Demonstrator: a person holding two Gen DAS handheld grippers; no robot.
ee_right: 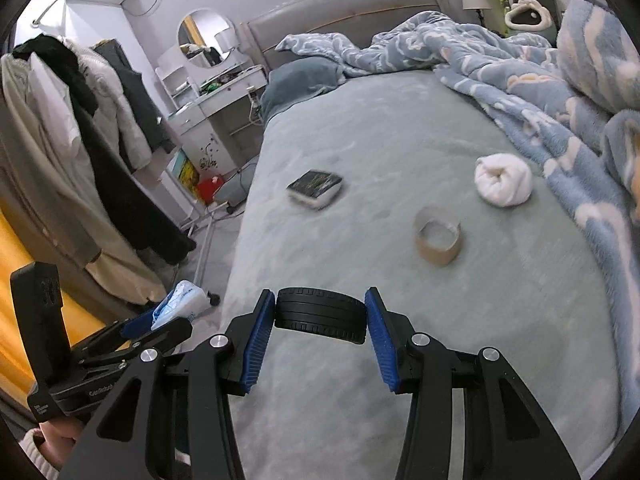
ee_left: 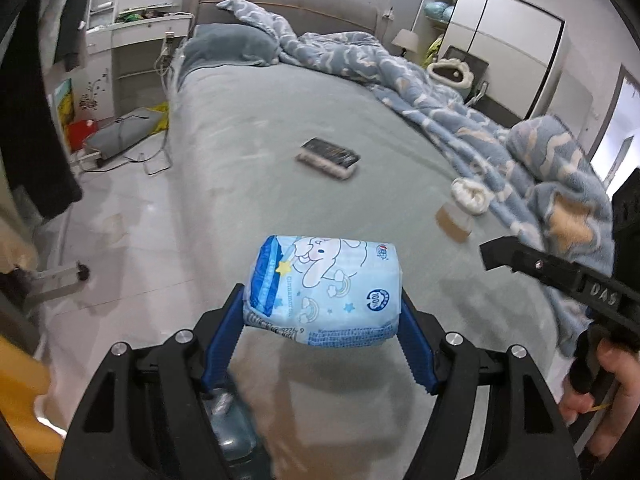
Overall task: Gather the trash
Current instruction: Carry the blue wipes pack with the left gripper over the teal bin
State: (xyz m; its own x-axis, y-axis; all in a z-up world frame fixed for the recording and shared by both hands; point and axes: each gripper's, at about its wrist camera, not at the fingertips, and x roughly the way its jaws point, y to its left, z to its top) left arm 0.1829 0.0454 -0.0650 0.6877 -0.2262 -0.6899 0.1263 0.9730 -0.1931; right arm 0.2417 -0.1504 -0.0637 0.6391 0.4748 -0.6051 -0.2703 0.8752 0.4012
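Unmade bed (ee_right: 400, 140), white dresser (ee_left: 136, 36)

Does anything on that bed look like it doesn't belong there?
Yes. A bare cardboard tape core stands on the sheet, with a rolled white sock and a book lying loose nearby. The blue blanket is bunched along one side. Each gripper is already holding something: a tissue pack and a small tyre.

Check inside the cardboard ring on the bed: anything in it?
Nothing shows inside the cardboard ring, only grey bedsheet through its open top. Its near wall hides the sheet just behind it.
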